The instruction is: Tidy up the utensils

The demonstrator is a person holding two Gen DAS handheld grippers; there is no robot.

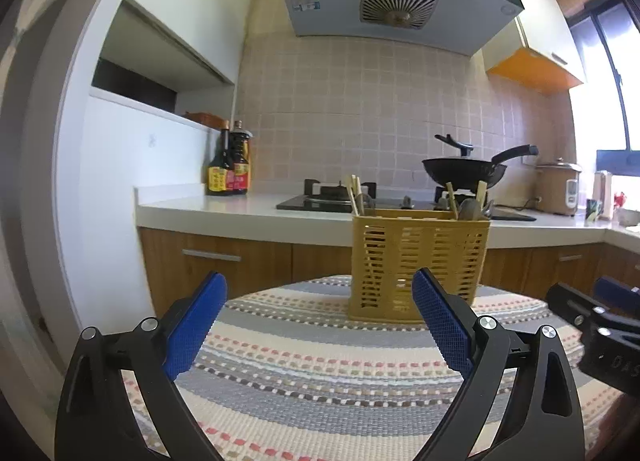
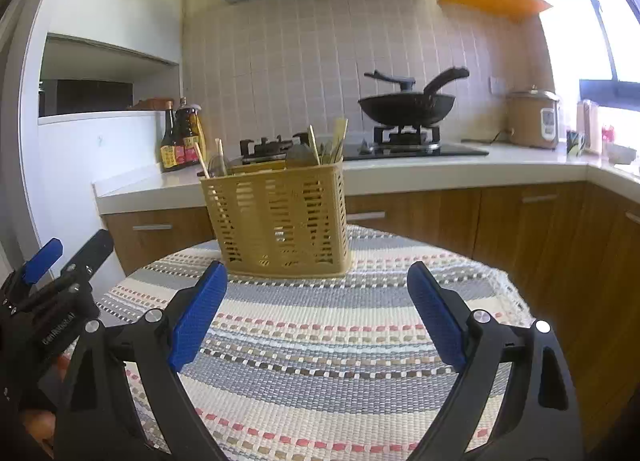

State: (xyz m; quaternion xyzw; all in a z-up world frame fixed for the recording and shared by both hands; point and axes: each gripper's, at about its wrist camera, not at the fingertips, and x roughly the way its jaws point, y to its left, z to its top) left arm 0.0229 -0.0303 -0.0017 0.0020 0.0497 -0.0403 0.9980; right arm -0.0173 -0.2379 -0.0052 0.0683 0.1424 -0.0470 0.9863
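A yellow slotted utensil basket [image 1: 418,265] stands upright at the far side of a round table with a striped woven cloth [image 1: 320,373]. Chopsticks [image 1: 354,197] and spoons [image 1: 472,209] stick out of its top. My left gripper [image 1: 320,289] is open and empty, a short way in front of the basket. The basket also shows in the right wrist view [image 2: 280,217], with chopsticks [image 2: 314,145] standing in it. My right gripper [image 2: 318,281] is open and empty, just in front of the basket. The left gripper [image 2: 72,257] shows at that view's left edge.
Behind the table runs a white kitchen counter [image 1: 224,207] with wooden cabinets [image 1: 200,265] below. On it are sauce bottles [image 1: 230,169], a gas hob with a black wok [image 1: 466,173] and a rice cooker [image 1: 558,187]. The other gripper [image 1: 592,321] intrudes at the right.
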